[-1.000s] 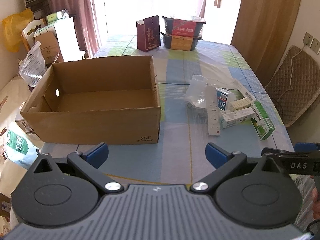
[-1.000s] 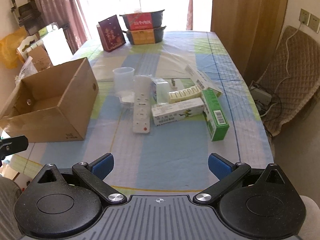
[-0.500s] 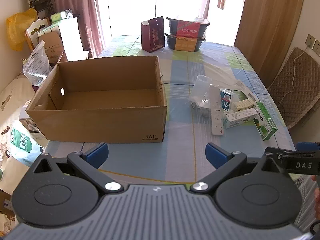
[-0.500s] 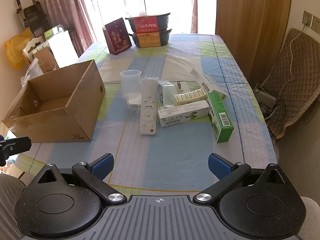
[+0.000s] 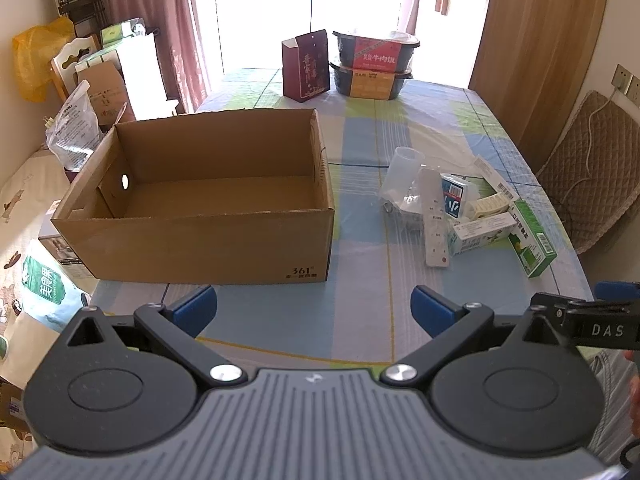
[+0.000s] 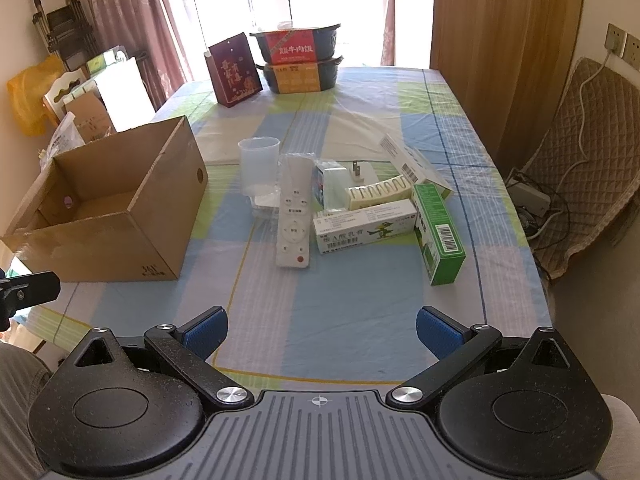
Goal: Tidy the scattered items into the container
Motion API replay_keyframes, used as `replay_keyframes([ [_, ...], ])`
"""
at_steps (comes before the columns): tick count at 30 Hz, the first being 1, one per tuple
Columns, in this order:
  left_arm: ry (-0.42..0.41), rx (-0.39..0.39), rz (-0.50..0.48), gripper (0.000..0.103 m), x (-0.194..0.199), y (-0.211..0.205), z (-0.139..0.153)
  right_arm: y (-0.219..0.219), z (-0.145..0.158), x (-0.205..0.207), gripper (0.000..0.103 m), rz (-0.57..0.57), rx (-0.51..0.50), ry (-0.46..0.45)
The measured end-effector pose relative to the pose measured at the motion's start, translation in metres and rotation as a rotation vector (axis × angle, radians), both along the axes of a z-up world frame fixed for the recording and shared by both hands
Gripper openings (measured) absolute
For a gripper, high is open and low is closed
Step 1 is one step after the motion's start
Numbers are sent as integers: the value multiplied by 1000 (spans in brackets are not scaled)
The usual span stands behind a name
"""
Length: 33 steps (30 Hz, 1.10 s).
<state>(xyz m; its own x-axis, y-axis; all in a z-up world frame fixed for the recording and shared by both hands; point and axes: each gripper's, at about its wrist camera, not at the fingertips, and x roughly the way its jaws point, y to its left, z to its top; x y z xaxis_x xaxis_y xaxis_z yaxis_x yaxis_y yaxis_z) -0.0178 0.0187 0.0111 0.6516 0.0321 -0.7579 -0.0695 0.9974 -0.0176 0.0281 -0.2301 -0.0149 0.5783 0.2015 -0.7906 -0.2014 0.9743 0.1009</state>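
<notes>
An open cardboard box [image 5: 208, 236] [image 6: 120, 236] stands empty on the left of the table. To its right lies a cluster: a white remote [image 6: 294, 220] [image 5: 434, 224], a clear plastic cup [image 6: 259, 168] [image 5: 400, 172], a green carton [image 6: 438, 240] [image 5: 532, 240], a white ointment carton [image 6: 366, 228], a cream clip [image 6: 378, 194], a white plug [image 6: 360, 172] and a long white box [image 6: 412, 164]. My left gripper [image 5: 314, 310] is open near the table's front edge, in front of the box. My right gripper [image 6: 322, 330] is open, short of the cluster. Both hold nothing.
At the far end stand a dark red gift box [image 6: 235, 70] and two stacked black food trays [image 6: 298, 60]. A padded chair [image 6: 592, 152] with cables is right of the table. Bags and cartons [image 5: 100, 92] crowd the left side. Checked cloth [image 6: 360, 304] covers the table.
Both cameras have pulled back and risen slightly, so the box and the cluster look smaller and farther off. Both grippers stay open. No item has moved.
</notes>
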Motion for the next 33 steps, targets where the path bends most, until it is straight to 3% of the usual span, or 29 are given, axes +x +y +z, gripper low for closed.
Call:
replay_keyframes([
  [33,27,6,-6,102,3,-1,-7,-2,-6,2,103,4,4,18],
])
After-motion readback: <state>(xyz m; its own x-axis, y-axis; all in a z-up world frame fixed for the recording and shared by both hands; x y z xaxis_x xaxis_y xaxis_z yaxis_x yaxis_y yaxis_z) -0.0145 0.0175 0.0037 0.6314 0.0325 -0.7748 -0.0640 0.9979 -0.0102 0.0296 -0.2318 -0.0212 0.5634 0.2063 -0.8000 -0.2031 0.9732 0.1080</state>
